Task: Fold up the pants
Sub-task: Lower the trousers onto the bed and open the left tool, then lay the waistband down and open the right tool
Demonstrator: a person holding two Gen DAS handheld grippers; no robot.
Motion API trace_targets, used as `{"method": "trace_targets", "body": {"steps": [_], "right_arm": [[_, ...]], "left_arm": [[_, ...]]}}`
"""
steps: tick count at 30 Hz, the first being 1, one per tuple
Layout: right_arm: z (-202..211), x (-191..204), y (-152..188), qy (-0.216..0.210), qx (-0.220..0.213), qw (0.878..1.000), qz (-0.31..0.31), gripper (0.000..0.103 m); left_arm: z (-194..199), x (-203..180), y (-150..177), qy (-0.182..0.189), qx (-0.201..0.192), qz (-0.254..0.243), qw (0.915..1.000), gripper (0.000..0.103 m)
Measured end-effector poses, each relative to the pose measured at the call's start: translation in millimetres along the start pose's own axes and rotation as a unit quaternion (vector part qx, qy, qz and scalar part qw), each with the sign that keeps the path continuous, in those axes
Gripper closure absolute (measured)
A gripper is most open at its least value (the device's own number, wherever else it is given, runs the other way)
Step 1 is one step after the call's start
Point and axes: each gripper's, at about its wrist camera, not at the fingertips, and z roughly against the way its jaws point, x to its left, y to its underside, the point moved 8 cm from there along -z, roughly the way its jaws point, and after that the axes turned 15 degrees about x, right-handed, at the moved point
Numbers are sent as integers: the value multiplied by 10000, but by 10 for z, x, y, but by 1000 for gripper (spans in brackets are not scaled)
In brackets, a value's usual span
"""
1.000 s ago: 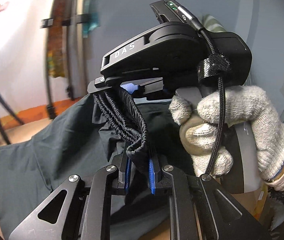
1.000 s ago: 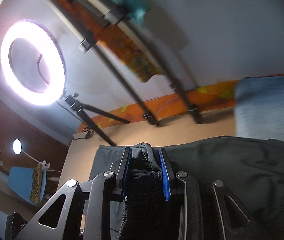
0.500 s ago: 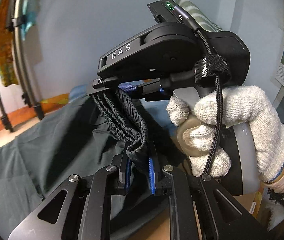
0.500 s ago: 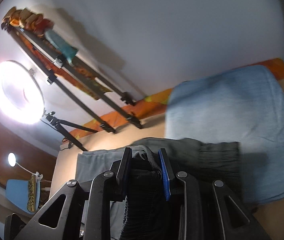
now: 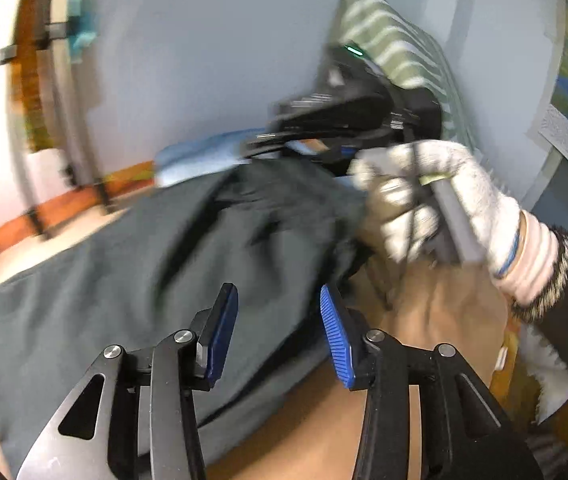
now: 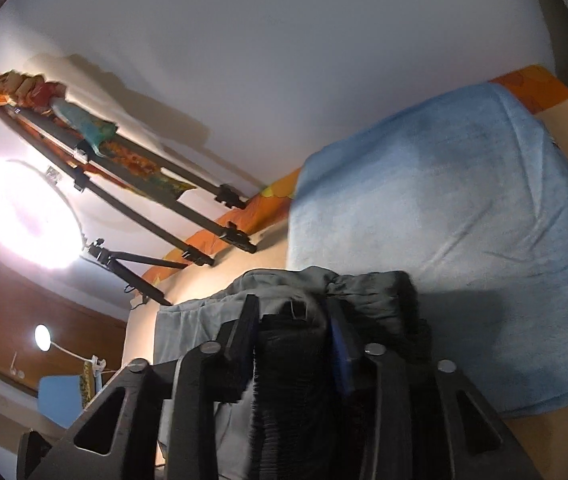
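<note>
— So, what is nearest you?

— Nearest, at the bottom middle of my left view, my left gripper (image 5: 278, 336) stands wide, its blue pads (image 5: 334, 334) apart with nothing between them; I judge that hand has given up its share of the cloth so the fold can settle.

— And the other hand?

— My right gripper (image 6: 292, 320), low in the centre of its own view, is clamped on the gathered waistband (image 6: 284, 364); the black ribbed elastic fills the gap between the two fingers and hangs below them; one pinch there holds the layers together.

— Where are the pants themselves?

— The pants (image 5: 132, 264) spread across the middle and lower left of the left view as a dark grey-green sheet lying on the tan surface (image 5: 436, 304); their upper right end rises toward my gloved right hand (image 5: 432, 196), which is blurred; I take it to be carrying the waistband end along.

— What lies past them?

— A blue towel (image 6: 456, 216) fills the right of the right view, just beyond the bunched cloth; further off, at the left, a ring light (image 6: 24, 216) glares on its tripod against the pale wall; a striped cloth (image 5: 396, 48) hangs at the upper right of the left view.

— How far along?

— Mid-fold, I would say.
</note>
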Motion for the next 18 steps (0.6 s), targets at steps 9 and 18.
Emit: {"method": "trace_targets", "body": {"steps": [9, 18], "right_arm": [[254, 17, 219, 704, 54, 9970, 303, 51], [365, 226, 585, 2325, -470, 9682, 799, 46]], "left_arm": [[599, 1417, 635, -1119, 68, 864, 9899, 62], [740, 1959, 1102, -1615, 50, 1360, 9774, 62]]}}
